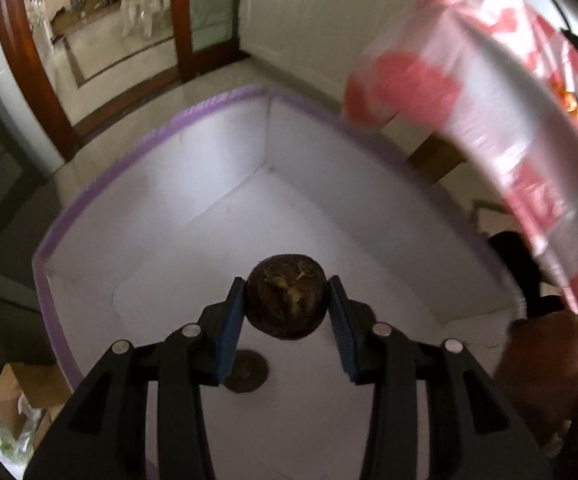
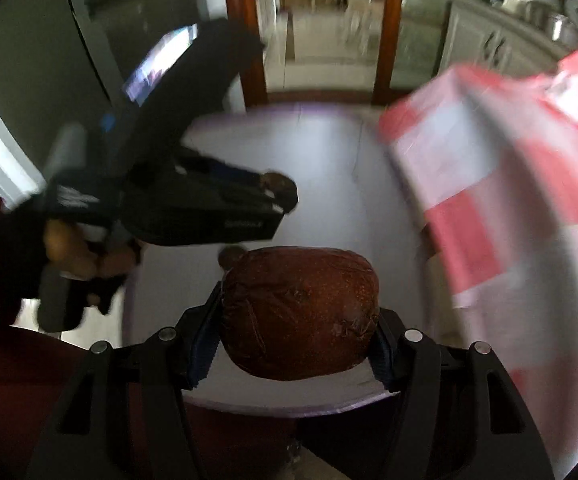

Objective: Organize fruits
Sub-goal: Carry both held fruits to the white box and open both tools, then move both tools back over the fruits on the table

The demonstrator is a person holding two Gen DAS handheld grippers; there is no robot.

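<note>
Gripping 1 small dark fruit in our left hand-held gripper and 1 larger brown fruit in our right hand-held gripper, we hover over the white box; a blurred pink-and-white bag hides its far right corner.

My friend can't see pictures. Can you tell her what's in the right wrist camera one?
The right gripper holds a big brown fruit between its fingers, above a white box with a purple rim. On the left, a hand holds the left gripper, gripping a smaller dark fruit. A blurry pink-and-white bag fills the right side.
</note>
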